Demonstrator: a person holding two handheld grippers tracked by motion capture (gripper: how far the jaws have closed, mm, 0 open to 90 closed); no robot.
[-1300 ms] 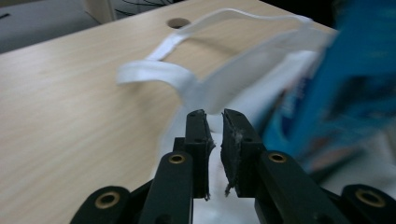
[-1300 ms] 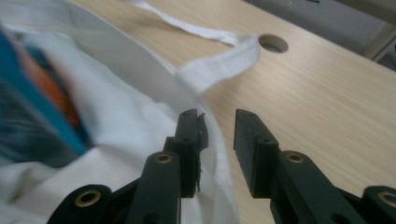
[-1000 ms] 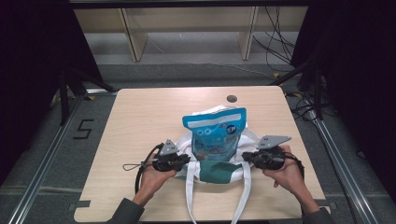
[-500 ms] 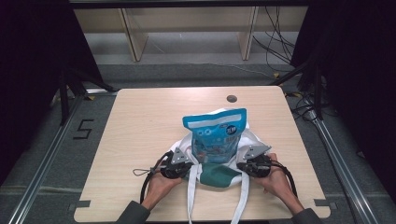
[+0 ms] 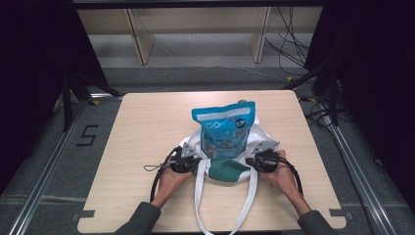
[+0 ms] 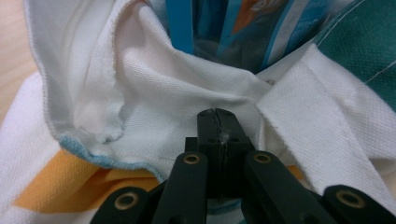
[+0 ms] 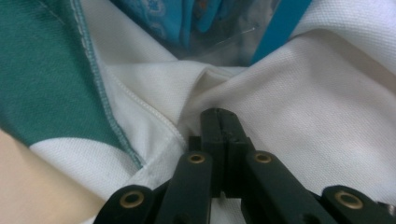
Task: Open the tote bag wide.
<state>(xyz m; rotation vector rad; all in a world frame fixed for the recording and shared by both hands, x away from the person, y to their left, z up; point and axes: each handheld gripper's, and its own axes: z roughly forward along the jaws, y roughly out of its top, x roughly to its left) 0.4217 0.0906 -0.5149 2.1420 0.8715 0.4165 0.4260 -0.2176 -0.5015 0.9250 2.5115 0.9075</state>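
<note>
- Bag (image 5: pixel 230 169): white and green cloth, lying at the near middle of the worktop (image 5: pixel 147 127), a blue pouch (image 5: pixel 224 129) standing in its mouth
- Left gripper (image 5: pixel 188 161): fingers (image 6: pixel 208 140) closed together, pinching the bag's left rim
- Right gripper (image 5: pixel 257 160): fingers (image 7: pixel 211 135) closed together, pinching the right rim

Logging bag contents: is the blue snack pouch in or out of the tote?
Partly in: the blue snack pouch stands with its lower part inside the tote bag, top sticking out.
</note>
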